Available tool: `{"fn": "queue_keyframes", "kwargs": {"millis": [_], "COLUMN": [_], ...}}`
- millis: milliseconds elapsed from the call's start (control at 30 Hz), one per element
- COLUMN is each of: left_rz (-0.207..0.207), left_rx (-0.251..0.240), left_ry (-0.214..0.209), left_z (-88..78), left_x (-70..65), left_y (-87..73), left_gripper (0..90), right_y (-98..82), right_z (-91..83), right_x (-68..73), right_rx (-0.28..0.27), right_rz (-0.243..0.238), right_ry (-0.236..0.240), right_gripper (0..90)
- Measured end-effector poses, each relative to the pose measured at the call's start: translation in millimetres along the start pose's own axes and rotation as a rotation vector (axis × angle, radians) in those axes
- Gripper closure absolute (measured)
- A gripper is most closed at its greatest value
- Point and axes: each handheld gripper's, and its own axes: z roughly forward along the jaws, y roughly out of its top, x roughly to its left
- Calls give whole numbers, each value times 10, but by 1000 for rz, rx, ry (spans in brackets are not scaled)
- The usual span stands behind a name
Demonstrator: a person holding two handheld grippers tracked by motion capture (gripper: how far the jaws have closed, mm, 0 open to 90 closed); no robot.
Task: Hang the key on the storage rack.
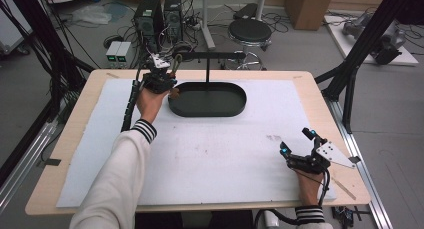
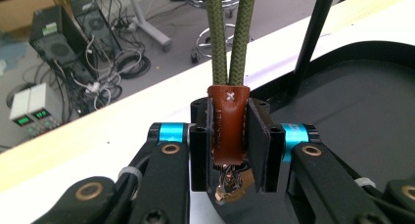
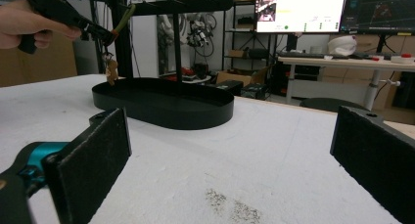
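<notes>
We have the left claw [image 2: 230,136] clamped on the keychain's leather tab [image 2: 228,128]: light, floppy cord loop [image 2: 230,38], so grip the tab. Right claw [image 3: 230,150] is wide, empty.

- High view: fixed overhead cam on the person's side, looks fwd and down over the whole table [image 1: 305,84], w/ floor and gear beyond.
- Left gripper view: rides the left gripper [image 2: 229,136], very close, looks along its jaws past the table's far edge to the floor.
- Right gripper view: low, near the tabletop, looks across it.
- Shared: black tray [image 1: 207,100] [image 2: 372,97] [image 3: 164,104] shows in all three; left gripper [image 1: 167,79] [image 3: 105,37] in all three too.
</notes>
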Motion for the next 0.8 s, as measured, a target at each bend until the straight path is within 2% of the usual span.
{"fn": "queue_keyframes", "kwargs": {"millis": [67, 133, 167, 200, 233, 267, 300, 333, 367, 400, 433, 467, 533, 567, 700, 800], "left_rz": [33, 48, 38, 20, -12, -19, -14, 5, 8, -4, -26, -36, -37, -47, -8, -2], "left_rx": [-5, -19, -43, -47, -55, -65, -80, -99, -117, -136, -169, -195, -231, -245, -298, -320], "left_ry": [-13, -50, -89, -103, -140, -156, -149, -131, -142, -158, -197, -221, -260, -297, -349, -356], "left_z": [0, 0, 7, 10, 10, 5, -6, -25, -51, -77, -138, -197, -328, -398, -749, -1038], "left_x": [11, 44, 79, 93, 120, 131, 135, 133, 138, 145, 167, 185, 237, 273, 398, 468], "left_y": [-8, -25, -44, -51, -59, -62, -67, -76, -91, -106, -137, -165, -226, -260, -434, -622], "left_gripper": [703, 664, 601, 495, 420, 288, 288, 189, 61, 61, 16, 17, 17, 17, 17, 17], "right_y": [0, 1, 0, 1, 0, 0, 0, 0, 0, 0, 0, -1, 0, 0, 0, 0], "right_z": [0, -2, -2, -1, -1, -1, -1, -1, -1, -1, 0, 0, 1, 0, 2, 1], "right_x": [-1, -2, -2, -2, -1, -1, -1, -1, 1, 1, 1, -1, -2, -3, -2, -2], "right_rx": [0, 1, 0, 0, -1, 0, 0, -1, 1, 1, 0, -1, -2, -2, -3, -2], "right_rz": [0, 6, 5, 3, 1, 1, 1, 2, 1, 1, 1, 1, 2, 3, 2, 2], "right_ry": [0, 1, 2, 3, 2, 2, 2, 2, 1, 1, 2, 2, 3, 3, 2, 2], "right_gripper": [4, 5, 5, 5, 5, 4, 4, 5, 5, 5, 4, 5, 4, 4, 5, 5]}}
